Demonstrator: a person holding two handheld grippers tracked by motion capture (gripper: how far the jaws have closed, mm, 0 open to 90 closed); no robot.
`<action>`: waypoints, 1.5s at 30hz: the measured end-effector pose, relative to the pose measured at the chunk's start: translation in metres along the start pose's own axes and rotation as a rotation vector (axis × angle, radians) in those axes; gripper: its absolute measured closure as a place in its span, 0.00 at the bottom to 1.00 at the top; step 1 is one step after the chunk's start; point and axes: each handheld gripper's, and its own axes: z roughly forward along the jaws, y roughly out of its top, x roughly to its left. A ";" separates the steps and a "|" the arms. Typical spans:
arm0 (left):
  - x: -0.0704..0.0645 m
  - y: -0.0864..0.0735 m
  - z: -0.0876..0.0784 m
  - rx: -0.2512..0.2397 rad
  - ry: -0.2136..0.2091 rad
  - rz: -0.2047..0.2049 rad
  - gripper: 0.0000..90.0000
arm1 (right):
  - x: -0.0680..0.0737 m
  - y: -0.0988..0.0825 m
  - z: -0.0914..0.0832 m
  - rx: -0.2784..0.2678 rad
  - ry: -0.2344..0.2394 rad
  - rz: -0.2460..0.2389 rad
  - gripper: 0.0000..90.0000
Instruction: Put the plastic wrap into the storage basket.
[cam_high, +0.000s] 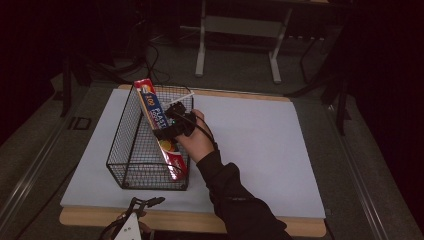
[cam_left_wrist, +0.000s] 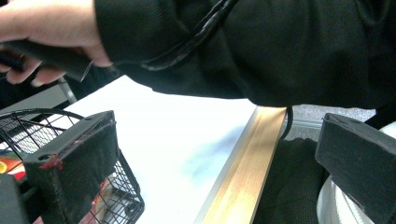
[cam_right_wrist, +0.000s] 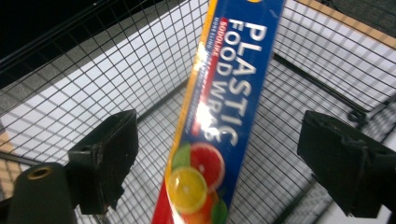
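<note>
Wrap box (cam_high: 159, 127) leans in wire basket (cam_high: 120, 150), right gripper (cam_right_wrist: 217, 154) jaws wide, box between, untouched; left gripper (cam_left_wrist: 215, 154) wide too, cropped at 6 o'clock.

Dim room – grey floor (cam_high: 240, 70), metal frame legs (cam_high: 201, 45) behind table (cam_high: 260, 145).

1. The plastic wrap box (cam_right_wrist: 219, 121) is blue with white lettering, red ends, an orange edge stripe and pictured citrus slices.
2. The wire basket (cam_high: 131, 150) is black, a fine square mesh.
3. The tabletop (cam_high: 260, 150) is pale blue-white with a light wood edge.
4. The person's sleeve (cam_high: 240, 205) is black.
</note>
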 end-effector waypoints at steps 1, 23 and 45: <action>0.000 0.000 0.000 0.000 0.000 0.000 0.00 | -0.002 -0.002 -0.004 -0.004 0.000 0.001 0.14; 0.000 0.000 0.003 0.010 0.003 -0.005 0.00 | -0.051 -0.063 -0.069 -0.071 -0.098 0.008 0.15; 0.000 0.000 0.004 0.011 0.012 -0.004 0.00 | -0.081 -0.133 -0.092 -0.074 -0.155 0.012 0.16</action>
